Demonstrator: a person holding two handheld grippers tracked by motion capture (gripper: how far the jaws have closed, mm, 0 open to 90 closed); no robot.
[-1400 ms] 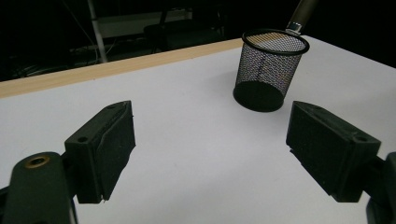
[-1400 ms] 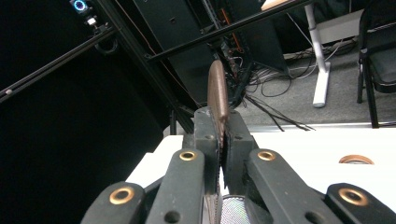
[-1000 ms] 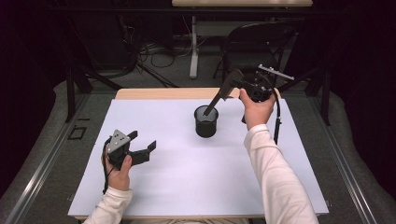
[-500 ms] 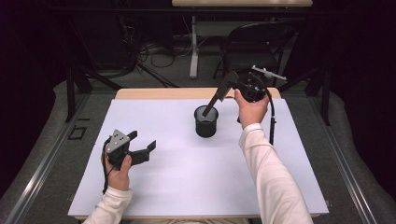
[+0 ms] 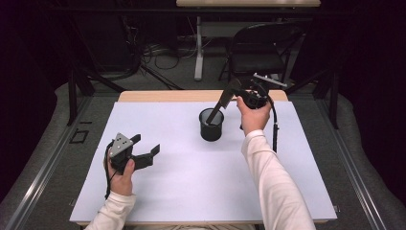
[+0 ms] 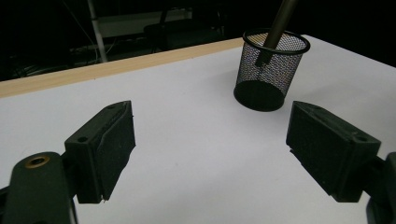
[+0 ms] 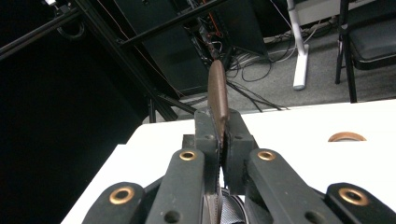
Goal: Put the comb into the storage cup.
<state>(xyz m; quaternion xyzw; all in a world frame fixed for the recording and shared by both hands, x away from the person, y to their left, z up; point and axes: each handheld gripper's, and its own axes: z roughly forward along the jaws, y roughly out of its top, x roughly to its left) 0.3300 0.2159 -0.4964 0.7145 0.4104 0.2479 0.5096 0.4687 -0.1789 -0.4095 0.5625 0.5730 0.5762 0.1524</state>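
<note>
The right tool (image 5: 225, 99) has edged a little nearer the centre of the surface (image 5: 191, 191) over the last second, while the left tool (image 5: 146, 152) has stayed where it was near the front left.

From above, the right hand (image 5: 253, 115) holds its tool tilted down over the black mesh cup (image 5: 211, 124), and a dark slender rod (image 5: 216, 111) runs from the jaws into the cup's mouth. The right gripper view shows what the overhead cannot: the two jaws are clamped together on the rod, whose brown, flattened, rounded end (image 7: 218, 95) sticks up beyond them, and a bit of mesh shows just below the jaws. The left gripper view gives the other end: the rod (image 6: 276, 28) slants down past the rim and its lower tip hangs inside the cup (image 6: 271, 70), seen through the mesh; I cannot tell whether it touches the bottom.

The cup stands upright near the middle of the white surface, toward the far wooden edge (image 5: 167, 96), well apart from the left tool. That tool's jaws stand wide apart with nothing between them, pointing toward the cup.
</note>
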